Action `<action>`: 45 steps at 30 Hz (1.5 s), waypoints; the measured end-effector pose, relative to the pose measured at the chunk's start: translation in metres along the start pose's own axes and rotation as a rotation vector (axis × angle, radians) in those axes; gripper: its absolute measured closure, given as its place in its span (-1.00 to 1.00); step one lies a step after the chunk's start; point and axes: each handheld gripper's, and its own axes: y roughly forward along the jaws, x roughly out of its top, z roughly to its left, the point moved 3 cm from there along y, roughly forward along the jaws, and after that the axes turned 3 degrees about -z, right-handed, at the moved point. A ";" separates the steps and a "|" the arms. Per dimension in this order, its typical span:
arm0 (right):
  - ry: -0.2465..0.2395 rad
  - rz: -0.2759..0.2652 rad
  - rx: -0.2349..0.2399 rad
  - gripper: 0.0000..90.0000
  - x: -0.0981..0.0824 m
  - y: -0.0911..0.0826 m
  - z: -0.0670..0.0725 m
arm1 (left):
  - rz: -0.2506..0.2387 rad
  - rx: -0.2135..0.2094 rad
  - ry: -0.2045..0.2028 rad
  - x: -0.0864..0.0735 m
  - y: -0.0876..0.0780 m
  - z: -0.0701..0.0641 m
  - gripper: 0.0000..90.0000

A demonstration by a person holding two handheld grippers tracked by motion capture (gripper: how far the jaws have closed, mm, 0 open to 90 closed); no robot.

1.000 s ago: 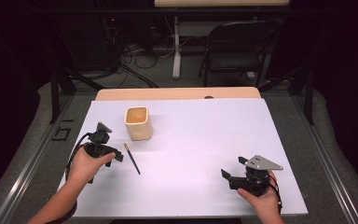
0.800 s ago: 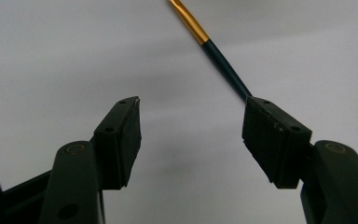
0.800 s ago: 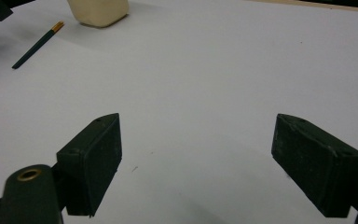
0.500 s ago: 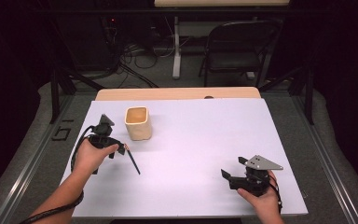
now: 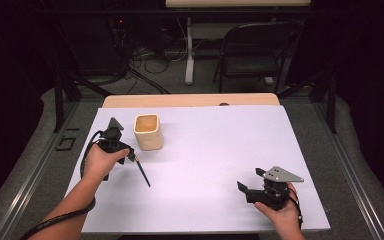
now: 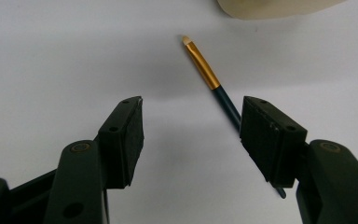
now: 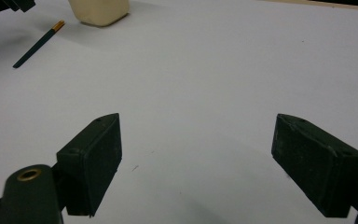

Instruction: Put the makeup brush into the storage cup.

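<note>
A dim room with a folding chair (image 5: 252, 52) and loose cables (image 5: 145, 70) on the floor lies beyond a table (image 5: 195, 100) covered by a white sheet (image 5: 215, 150).

On that sheet, toward the person's left, lies a thin paintbrush (image 5: 143, 172) with a dark handle, a gold ferrule and a pale tip. In the left gripper view the paintbrush (image 6: 209, 77) runs slantwise away from the camera, its tip toward the far side and its handle passing behind the right-hand pad.

The left gripper (image 5: 126, 156) hangs right over the upper end of the brush. Its jaws have just been closing a little, yet they stand well apart: the left gripper (image 6: 191, 135) has bare sheet between its pads, and whether the one pad touches the handle I cannot tell. Nothing is grasped.

Just beyond the brush tip stands a cream cup (image 5: 148, 131), squarish and open at the top, near the gripper but apart from it; its base (image 6: 279, 7) shows at the top edge of the left gripper view.

Well apart, near the front right of the sheet, the right gripper (image 5: 247, 184) rests in the person's hand (image 5: 280, 215) with its grey three-cornered plate on top. The right gripper (image 7: 196, 163) has its jaws spread wide over bare sheet, holding nothing. From there the paintbrush (image 7: 37, 44) and the cup (image 7: 100, 11) show far off.
</note>
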 end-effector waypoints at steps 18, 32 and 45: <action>0.000 0.003 0.001 -0.65 0.000 0.000 0.000 | 0.011 -0.011 0.035 0.002 0.006 -0.018 -0.09; 0.001 0.000 0.003 -0.65 0.000 0.000 0.000 | 0.018 0.005 0.018 0.004 0.012 -0.022 -0.02; 0.000 0.000 0.007 -0.64 0.000 0.000 -0.001 | 0.050 0.014 -0.013 0.007 0.022 -0.022 0.09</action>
